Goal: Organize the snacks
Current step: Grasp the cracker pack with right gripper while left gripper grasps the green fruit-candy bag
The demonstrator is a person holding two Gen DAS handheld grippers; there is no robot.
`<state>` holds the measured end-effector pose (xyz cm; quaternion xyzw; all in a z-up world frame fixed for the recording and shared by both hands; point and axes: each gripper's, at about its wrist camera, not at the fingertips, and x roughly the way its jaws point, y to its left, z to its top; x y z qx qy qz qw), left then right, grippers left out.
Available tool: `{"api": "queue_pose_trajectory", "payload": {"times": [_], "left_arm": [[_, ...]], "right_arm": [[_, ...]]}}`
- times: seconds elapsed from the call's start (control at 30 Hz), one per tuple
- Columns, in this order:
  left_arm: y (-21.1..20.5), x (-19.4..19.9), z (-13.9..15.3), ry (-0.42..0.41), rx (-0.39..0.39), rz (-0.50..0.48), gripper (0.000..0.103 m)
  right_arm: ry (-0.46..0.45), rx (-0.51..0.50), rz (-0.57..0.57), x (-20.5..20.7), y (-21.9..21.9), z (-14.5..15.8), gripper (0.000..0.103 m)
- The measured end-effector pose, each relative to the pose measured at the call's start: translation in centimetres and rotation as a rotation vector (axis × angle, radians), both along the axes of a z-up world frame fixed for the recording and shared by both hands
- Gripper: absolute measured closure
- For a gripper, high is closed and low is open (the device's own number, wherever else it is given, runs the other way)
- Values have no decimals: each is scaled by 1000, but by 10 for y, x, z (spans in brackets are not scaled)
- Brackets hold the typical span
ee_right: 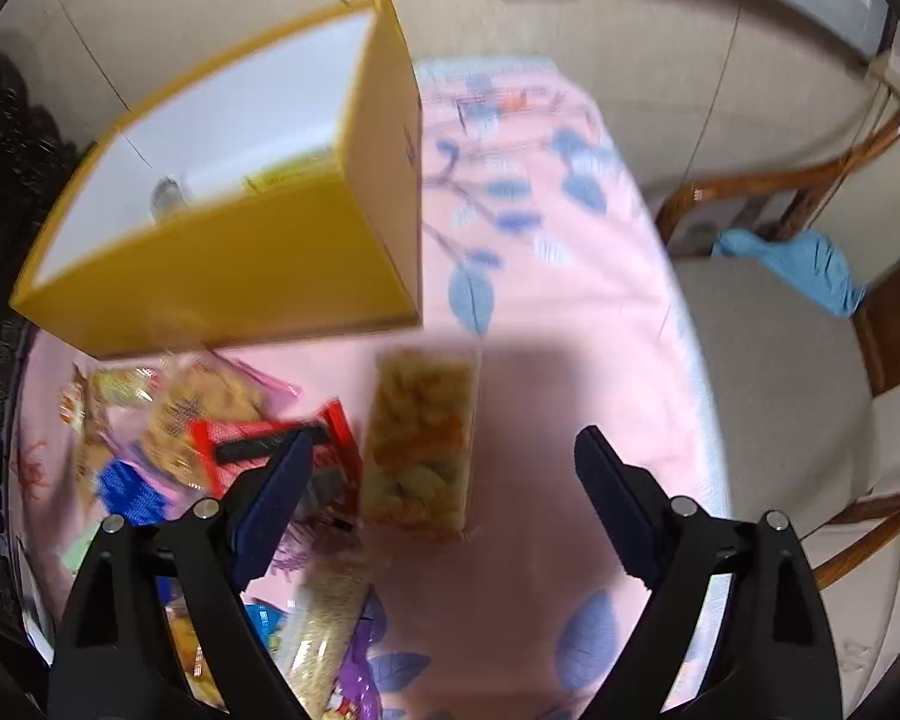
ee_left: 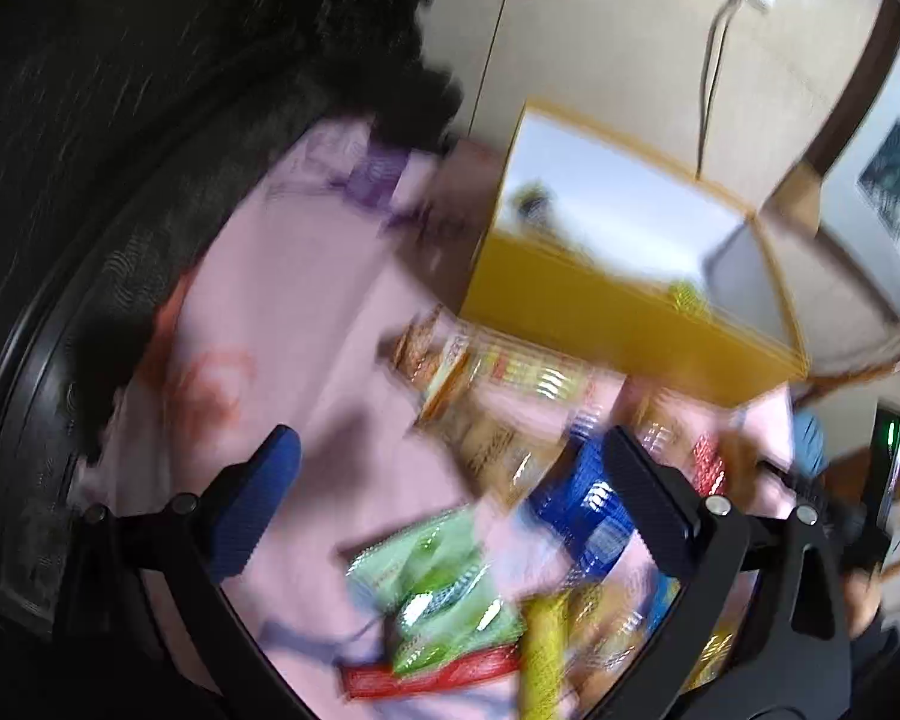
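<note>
Here the right tool (ee_right: 441, 459) is spread wide apart, nothing clamped; a clear snack packet (ee_right: 420, 438) is seen between its fingers, near the yellow box (ee_right: 240, 264). The left tool (ee_left: 450, 474) is likewise held apart above scattered snacks.

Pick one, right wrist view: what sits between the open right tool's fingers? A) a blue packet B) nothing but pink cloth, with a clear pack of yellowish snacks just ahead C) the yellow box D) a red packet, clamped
B: the right tool frames only pink cloth; the clear snack pack lies just ahead, untouched.
</note>
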<state>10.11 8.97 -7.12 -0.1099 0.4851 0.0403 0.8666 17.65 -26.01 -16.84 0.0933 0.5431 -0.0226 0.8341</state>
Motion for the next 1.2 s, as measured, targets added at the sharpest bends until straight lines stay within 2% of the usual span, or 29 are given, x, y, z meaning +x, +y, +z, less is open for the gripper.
{"api": "queue_pose_trajectory", "payload": {"times": [0.07, 0.17, 0.27, 0.3, 0.33, 0.43, 0.77, 0.9, 1.03, 1.1, 1.13, 1.2], "left_arm": [[4, -16, -10, 40, 42, -30, 2], [13, -38, -17, 67, 81, -46, 2], [25, -51, -23, 91, 97, -34, 2], [30, -54, -26, 105, 99, -23, 2], [33, -55, -29, 114, 99, -19, 2], [34, -58, -39, 147, 91, -28, 2], [-20, -37, -93, 241, 31, -65, 2], [-36, -22, -112, 264, 66, -76, 2], [-40, -15, -138, 322, 107, -39, 2], [-37, -18, -137, 291, 105, -1, 3], [-37, -19, -136, 284, 103, -4, 7], [-40, -23, -129, 249, 110, -38, 34]], "right_arm": [[-9, -30, 2, 4, 6, -7, 14], [23, -65, -2, 13, 11, -21, 16], [44, -90, 27, 15, 15, -37, 38], [20, -115, 55, 15, 21, -37, 54], [13, -125, 90, 13, 26, -36, 57], [44, -72, 104, 10, 25, -33, 57], [-13, -48, 167, -54, 14, 13, 57], [-34, -18, 156, -77, 9, 28, 57], [-51, 7, 150, -90, 11, 42, 57], [-63, 10, 161, -90, 14, 48, 57], [-69, 11, 167, -90, 17, 52, 57], [-80, 18, 176, -90, 22, 57, 57]]}}
